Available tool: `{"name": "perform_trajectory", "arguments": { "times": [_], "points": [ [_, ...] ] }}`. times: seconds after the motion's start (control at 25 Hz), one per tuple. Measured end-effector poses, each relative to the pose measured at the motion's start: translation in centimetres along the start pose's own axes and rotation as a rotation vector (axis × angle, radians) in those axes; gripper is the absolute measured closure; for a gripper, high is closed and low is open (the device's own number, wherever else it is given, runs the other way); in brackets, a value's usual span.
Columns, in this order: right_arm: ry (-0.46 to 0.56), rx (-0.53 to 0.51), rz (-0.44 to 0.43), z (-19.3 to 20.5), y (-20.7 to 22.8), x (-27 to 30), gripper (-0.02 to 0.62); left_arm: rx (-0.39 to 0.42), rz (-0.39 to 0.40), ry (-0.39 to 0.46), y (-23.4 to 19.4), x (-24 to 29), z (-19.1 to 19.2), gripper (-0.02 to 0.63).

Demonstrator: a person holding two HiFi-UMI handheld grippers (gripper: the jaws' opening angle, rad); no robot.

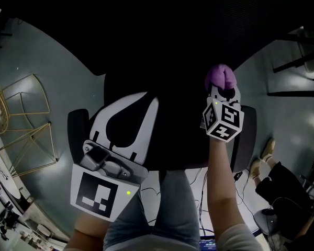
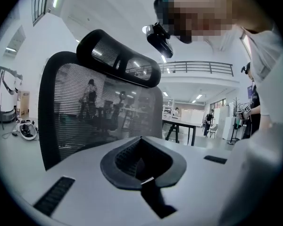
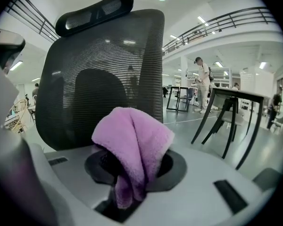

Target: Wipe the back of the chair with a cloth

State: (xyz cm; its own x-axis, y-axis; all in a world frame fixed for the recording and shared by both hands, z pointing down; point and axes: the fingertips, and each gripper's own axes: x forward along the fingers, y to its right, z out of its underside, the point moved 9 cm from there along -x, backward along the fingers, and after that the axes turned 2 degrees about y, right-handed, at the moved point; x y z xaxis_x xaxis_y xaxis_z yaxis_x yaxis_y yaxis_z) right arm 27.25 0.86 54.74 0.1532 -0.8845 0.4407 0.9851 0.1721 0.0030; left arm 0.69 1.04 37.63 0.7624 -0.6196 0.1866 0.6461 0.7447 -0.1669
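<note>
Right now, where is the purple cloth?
The purple cloth is clamped in the right gripper, at the head view's right side, held up close to the chair's mesh back.

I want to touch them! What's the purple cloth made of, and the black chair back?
The purple cloth looks like soft terry or microfibre, because its surface is fuzzy and matte and it droops in loose folds. The chair back looks like black woven mesh, probably plastic fibre. It shows fine horizontal lines, and you can see through it.
</note>
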Motion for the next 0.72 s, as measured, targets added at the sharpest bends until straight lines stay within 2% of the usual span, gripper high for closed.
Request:
{"name": "perform_trajectory", "arguments": {
  "times": [0.24, 0.72],
  "points": [
    [0.007, 0.008, -0.013, -0.1, -1.0, 0.5, 0.477, -0.005, -0.022, 0.007, -0.8, -1.1, 0.0, 0.600],
    [0.010, 0.018, -0.090, -0.2, -6.3, 1.6, 0.477, -0.013, -0.081, 0.025, -3.0, -4.0, -0.1, 0.599]
  ]
}}
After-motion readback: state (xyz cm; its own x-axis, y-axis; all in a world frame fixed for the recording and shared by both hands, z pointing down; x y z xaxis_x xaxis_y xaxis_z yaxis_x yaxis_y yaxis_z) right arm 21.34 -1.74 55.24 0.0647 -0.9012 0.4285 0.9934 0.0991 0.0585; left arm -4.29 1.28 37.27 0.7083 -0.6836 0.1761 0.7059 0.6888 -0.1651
